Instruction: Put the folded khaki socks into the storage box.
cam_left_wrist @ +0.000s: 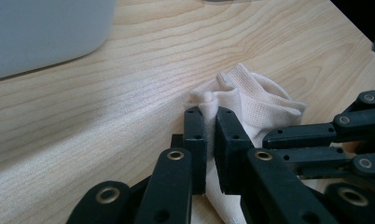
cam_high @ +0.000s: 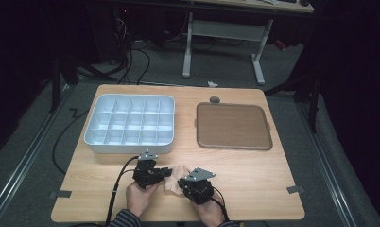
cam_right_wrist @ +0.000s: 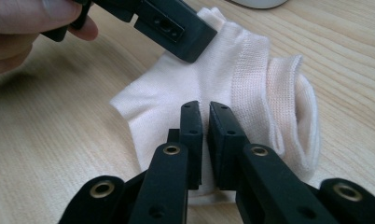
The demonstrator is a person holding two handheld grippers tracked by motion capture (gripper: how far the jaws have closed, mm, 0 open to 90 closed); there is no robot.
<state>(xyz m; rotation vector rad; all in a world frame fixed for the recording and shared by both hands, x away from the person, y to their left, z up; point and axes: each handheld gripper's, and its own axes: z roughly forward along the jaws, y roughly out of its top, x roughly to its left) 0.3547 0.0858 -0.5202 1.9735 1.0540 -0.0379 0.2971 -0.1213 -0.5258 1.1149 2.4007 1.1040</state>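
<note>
High view: a pale, crumpled sock (cam_high: 175, 178) lies on the wooden table (cam_high: 254, 175) near its front edge, directly between the left gripper (cam_high: 168, 171) and the right gripper (cam_high: 182, 182). Both tongs meet at the sock from opposite sides. Farther back on the table are a white compartment tray (cam_high: 130, 124) on the left and a brown square tray (cam_high: 233, 126) on the right, well apart from the sock. A small grey round object (cam_high: 214, 100) sits just behind the brown tray. Grey floor with cables surrounds the table, and a white-legged desk (cam_high: 223, 33) stands behind it in a dark room.

Left gripper view: the left tongs are clamped together on a fold of the sock (cam_left_wrist: 251, 100), with fabric pinched between the pads and bunched up past the tips. The right gripper's black linkage (cam_left_wrist: 316, 140) comes in from the right, against the same sock. A corner of the white tray (cam_left_wrist: 41, 32) is at upper left.

Right gripper view: the right tongs (cam_right_wrist: 205, 114) are pressed together on the sock (cam_right_wrist: 232, 93), gripping a thin layer near the ribbed cuff, whose opening lies to the right. The left gripper's jaw (cam_right_wrist: 176, 30) bites the sock's far edge, with the hand (cam_right_wrist: 22, 28) holding it at upper left.

No legible writing or labels.
</note>
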